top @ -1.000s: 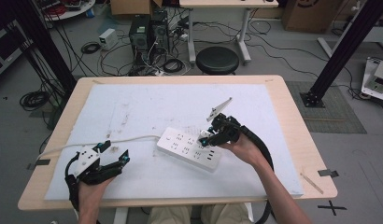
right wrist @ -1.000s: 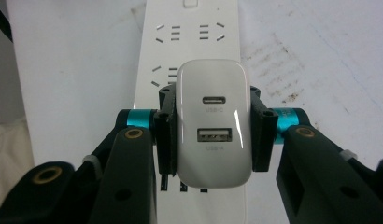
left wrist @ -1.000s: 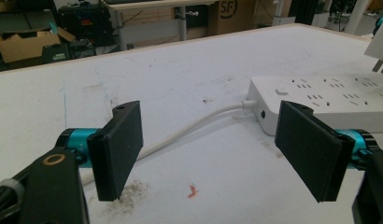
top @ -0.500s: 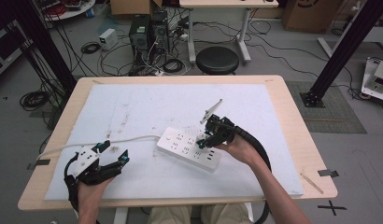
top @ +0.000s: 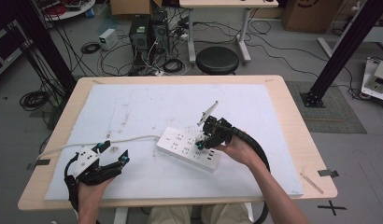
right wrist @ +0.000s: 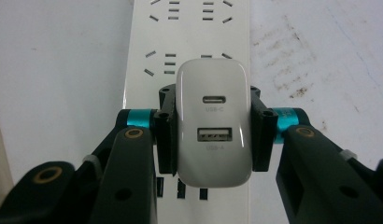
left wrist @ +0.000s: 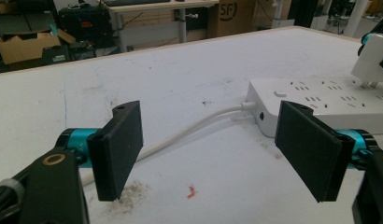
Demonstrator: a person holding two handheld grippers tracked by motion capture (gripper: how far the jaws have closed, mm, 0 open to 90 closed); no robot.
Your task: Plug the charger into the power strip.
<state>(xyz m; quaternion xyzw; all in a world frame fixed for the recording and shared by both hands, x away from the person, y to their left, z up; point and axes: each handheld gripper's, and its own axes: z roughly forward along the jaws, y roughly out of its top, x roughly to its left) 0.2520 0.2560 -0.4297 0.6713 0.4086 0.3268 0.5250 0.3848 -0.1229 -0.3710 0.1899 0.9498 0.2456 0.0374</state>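
You're at a wooden table (top: 292,121) under a stained white mat (top: 147,102); lab floor behind has one round stool (top: 218,59) and loose cables. One power strip (top: 187,147) mid-mat. One charger (right wrist: 213,122) directly above it, clamped in your right gripper (top: 204,140). Left gripper (top: 112,158), well left of the strip, jaws apart, holding nothing.

The right gripper (top: 204,140) is held in the person's right hand (top: 236,148), with the forearm reaching in from the lower right and the wrist bent so that the jaws are pointed downward. Its jaws are closed tight against both sides of a white charger (right wrist: 214,122). The left gripper (top: 116,158) is held low in the left hand (top: 89,184), aimed forward and to the right, its jaws spread wide with nothing between them.
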